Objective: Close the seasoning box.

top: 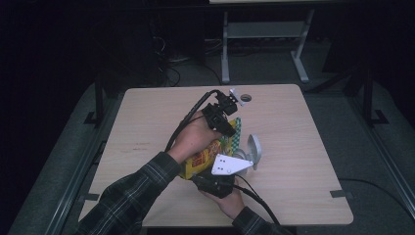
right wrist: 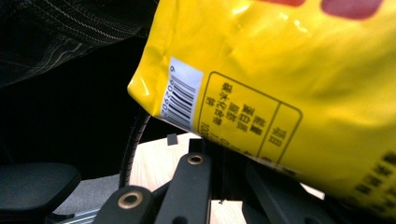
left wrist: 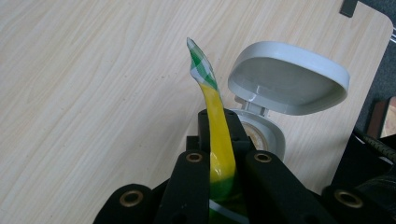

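A yellow snack bag (top: 204,157) with red print is held up off the table between both grippers. My left gripper (left wrist: 219,122) is shut on the bag's top seam (left wrist: 215,100), which has a green-checked tip and stands up between the jaws; in the high view the left gripper (top: 229,128) reaches down onto the bag from behind. My right gripper (right wrist: 223,158) holds the bag's lower edge, and the bag's barcode panel (right wrist: 181,93) hangs just above its jaws. In the high view the right gripper (top: 215,177) sits under its grey plate at the bag's near end.
A white container (left wrist: 264,135) with its hinged lid (left wrist: 289,77) swung open stands on the wooden table (top: 303,142), just right of the bag. A round cable hole (top: 245,98) lies near the table's far edge. A plaid sleeve (top: 132,196) crosses the near left.
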`<state>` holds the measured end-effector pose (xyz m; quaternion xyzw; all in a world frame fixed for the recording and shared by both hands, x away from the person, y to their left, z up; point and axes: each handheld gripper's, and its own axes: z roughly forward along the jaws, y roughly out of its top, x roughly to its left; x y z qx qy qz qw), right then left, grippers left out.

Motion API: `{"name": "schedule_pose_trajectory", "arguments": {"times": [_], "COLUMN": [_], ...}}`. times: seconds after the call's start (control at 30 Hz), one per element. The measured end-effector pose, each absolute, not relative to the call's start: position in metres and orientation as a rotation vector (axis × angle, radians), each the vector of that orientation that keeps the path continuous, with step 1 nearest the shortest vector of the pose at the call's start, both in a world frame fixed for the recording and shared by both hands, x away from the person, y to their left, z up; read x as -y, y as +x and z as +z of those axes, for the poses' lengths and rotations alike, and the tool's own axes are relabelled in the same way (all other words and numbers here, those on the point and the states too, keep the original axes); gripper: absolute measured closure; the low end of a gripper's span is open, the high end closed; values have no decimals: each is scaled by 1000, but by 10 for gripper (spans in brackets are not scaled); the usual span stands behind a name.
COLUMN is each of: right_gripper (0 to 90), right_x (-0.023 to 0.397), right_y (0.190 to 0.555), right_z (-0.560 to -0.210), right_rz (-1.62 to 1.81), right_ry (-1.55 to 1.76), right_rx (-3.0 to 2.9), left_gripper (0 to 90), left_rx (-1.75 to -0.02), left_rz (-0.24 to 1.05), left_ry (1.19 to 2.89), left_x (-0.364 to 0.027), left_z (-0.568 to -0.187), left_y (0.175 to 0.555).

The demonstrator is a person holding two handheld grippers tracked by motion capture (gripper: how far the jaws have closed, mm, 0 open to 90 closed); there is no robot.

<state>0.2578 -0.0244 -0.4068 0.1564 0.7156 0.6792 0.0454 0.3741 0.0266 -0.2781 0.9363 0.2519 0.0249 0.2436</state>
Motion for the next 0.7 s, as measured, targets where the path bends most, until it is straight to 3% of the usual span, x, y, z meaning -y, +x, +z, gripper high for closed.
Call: {"name": "schedule_pose_trajectory", "arguments": {"times": [0.7], "right_gripper": [900], "right_x": [24], "right_y": [258], "right_z": [-407], "right_rz": [2068], "right_ry": [473], "right_rx": [-2190], "left_gripper": [900], "left_rx": [-689], "left_rz": [60], "left_ry": [2541], "left_x": [-28], "left_z": [-278], "left_y": [374]}}
